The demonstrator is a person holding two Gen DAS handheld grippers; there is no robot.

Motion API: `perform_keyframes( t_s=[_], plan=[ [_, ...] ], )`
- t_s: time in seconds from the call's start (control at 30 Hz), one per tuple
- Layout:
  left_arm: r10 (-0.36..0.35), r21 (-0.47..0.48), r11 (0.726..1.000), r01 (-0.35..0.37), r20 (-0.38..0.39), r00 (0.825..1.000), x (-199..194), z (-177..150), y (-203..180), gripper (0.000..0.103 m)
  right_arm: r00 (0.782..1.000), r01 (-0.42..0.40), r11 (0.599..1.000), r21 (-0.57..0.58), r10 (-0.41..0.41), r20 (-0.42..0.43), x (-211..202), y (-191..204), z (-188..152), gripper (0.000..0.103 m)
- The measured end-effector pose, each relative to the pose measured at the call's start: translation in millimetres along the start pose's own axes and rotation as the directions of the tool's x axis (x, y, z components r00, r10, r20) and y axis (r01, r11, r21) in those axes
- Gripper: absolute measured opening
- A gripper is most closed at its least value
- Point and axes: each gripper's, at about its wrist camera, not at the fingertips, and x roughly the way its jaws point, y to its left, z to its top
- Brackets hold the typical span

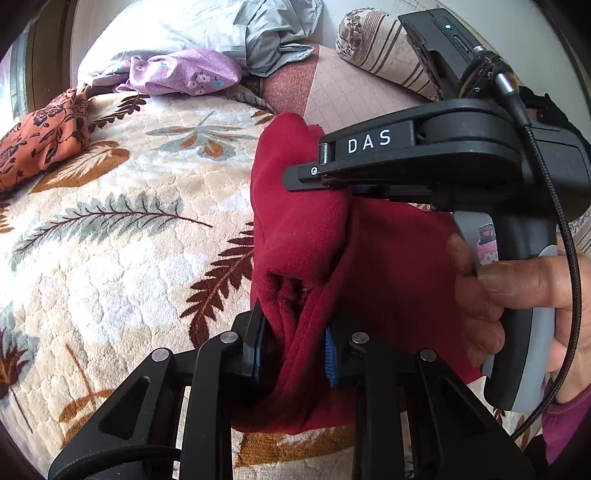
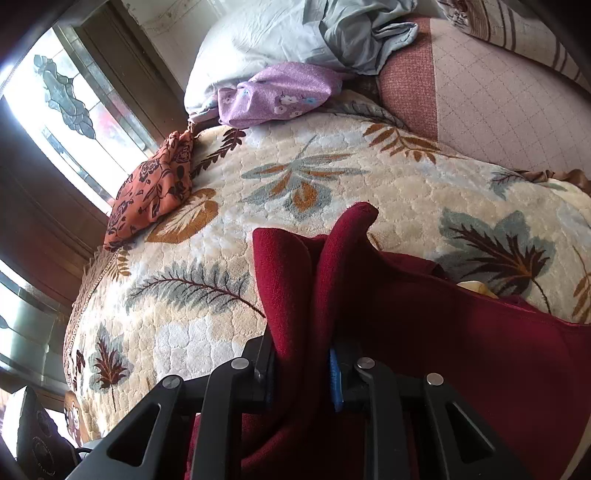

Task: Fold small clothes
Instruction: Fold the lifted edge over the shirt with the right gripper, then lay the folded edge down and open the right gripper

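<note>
A dark red garment (image 1: 303,236) lies bunched on the leaf-patterned blanket (image 1: 122,229). My left gripper (image 1: 295,354) is shut on a fold of it at the near edge. My right gripper (image 1: 332,181) comes in from the right, its jaws shut on the same garment further up, held by a hand (image 1: 517,295). In the right wrist view the red garment (image 2: 443,332) rises in two folds between the shut jaws of my right gripper (image 2: 303,373) and spreads to the right over the blanket (image 2: 332,177).
An orange flowered cloth (image 1: 40,136) lies at the blanket's far left, a purple flowered cloth (image 1: 184,72) and pale grey bedding (image 1: 236,29) at the back, a striped pillow (image 1: 384,48) back right. A window (image 2: 55,110) is on the left.
</note>
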Motion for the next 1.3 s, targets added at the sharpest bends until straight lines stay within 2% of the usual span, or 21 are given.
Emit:
perform_keyframes(
  t_s=[0.17,0.3,0.43,0.77,1.3],
  plan=[
    [0.050,0.060,0.997,-0.050,0.001,0.999,-7.0,-4.9,-22.8,0.021,0.999,-0.006,1.000,0.022,0.006,0.034,-22.3,-6.3,-7.7,0.020],
    [0.055,0.080,0.995,-0.055,0.004,0.998,-12.0,-8.3,-35.4,0.021,0.998,0.002,1.000,0.027,-0.004,0.059,-43.5,-12.7,-12.3,0.020],
    [0.046,0.075,0.996,-0.047,0.006,0.999,-13.9,-7.1,-47.2,0.021,0.997,0.010,0.999,0.032,-0.012,0.081,-63.1,-20.1,-15.0,0.020],
    [0.014,0.133,0.991,-0.015,0.004,1.000,-20.0,-3.3,-90.0,0.020,0.991,0.023,0.998,0.062,-0.031,0.132,-103.2,-47.6,-25.6,0.018],
    [-0.038,0.225,0.973,0.046,-0.041,0.998,-11.6,-10.0,-167.5,0.019,0.982,0.042,0.987,0.155,-0.070,0.178,-151.7,-118.8,-56.4,0.017]
  ],
)
